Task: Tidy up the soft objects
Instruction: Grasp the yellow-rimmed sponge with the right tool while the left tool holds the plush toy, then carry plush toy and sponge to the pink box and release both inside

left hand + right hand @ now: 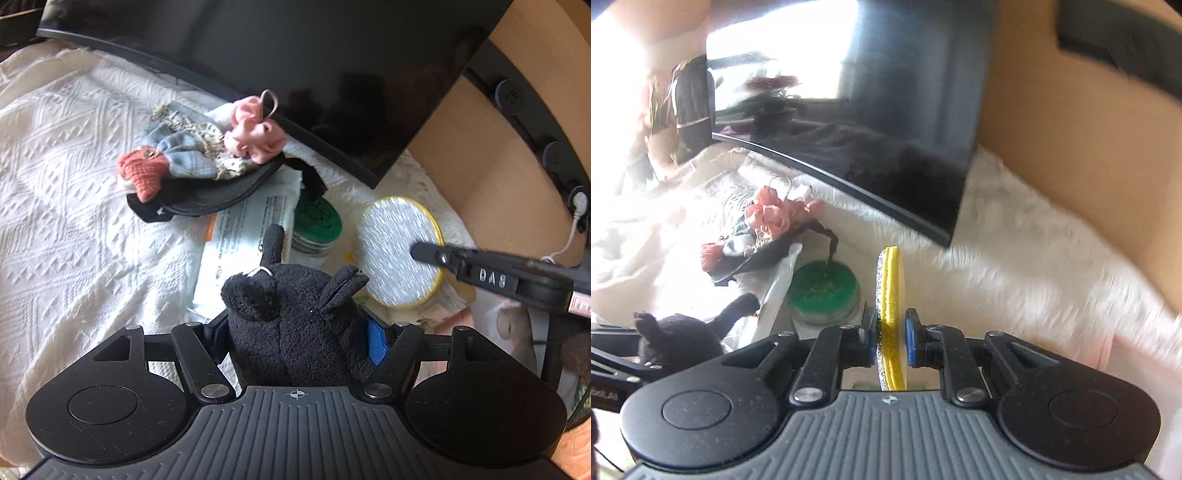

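Left wrist view: the left hand-held gripper (295,332) clamps a black fleece plush animal (291,314) above the white textured bedspread (74,166). The right hand-held gripper (891,341) pinches a round yellow-edged grey pad (890,314) edge-on, apparently for sorting.

Black plush toy (295,317) between left gripper (295,336) jaws, above white bedspread (74,184).
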Available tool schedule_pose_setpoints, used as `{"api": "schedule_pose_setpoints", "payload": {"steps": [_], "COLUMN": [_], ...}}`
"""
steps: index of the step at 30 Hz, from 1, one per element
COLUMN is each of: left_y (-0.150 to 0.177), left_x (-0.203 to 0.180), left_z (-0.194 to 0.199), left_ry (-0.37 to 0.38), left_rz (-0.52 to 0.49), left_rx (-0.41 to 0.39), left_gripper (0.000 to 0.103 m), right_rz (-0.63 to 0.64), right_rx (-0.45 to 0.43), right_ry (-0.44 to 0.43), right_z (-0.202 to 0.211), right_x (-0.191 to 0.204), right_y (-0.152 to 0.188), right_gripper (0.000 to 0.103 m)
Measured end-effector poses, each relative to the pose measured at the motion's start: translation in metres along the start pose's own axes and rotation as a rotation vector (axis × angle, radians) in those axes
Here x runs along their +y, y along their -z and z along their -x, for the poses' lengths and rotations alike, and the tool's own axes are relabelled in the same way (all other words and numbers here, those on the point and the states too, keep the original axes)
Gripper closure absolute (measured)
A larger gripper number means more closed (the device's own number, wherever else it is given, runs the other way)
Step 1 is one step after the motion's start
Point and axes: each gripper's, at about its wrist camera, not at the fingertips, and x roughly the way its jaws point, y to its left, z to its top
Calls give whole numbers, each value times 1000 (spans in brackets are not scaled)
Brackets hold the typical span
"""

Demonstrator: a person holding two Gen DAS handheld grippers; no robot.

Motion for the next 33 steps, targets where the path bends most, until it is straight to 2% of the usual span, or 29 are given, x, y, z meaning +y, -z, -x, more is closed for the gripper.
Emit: {"api": "schedule_pose_setpoints", "payload": {"steps": [4, 10, 13, 18, 24, 28, 33], "left_y": [5, 7, 5, -9, -43, -61, -71], "left_x": [4, 15, 19, 10, -26, -62, -122], "left_z": [-3, -2, 0, 8, 0, -8, -20], "left_ry": [-8, -35, -42, -44, -39, -14, 68], "left_rz": [13, 55, 61, 19, -68, -153, -272], "left_rx": [14, 14, 8, -37, -73, -76, -72], "left_gripper": [29, 29, 29, 29, 29, 29, 29], "right_rz": [-23, 37, 81, 87, 141, 156, 122], "right_rx": [72, 115, 99, 26, -59, -115, -170], "right_ry": [17, 70, 95, 24, 6, 49, 126], "right_z": [-16, -38, -39, -11, 30, 60, 101], "right_x": [-10, -5, 2, 7, 13, 8, -20], "right_y": [14, 27, 29, 16, -3, -9, -5], "right_gripper": [88, 84, 86, 88, 88, 88, 88]}}
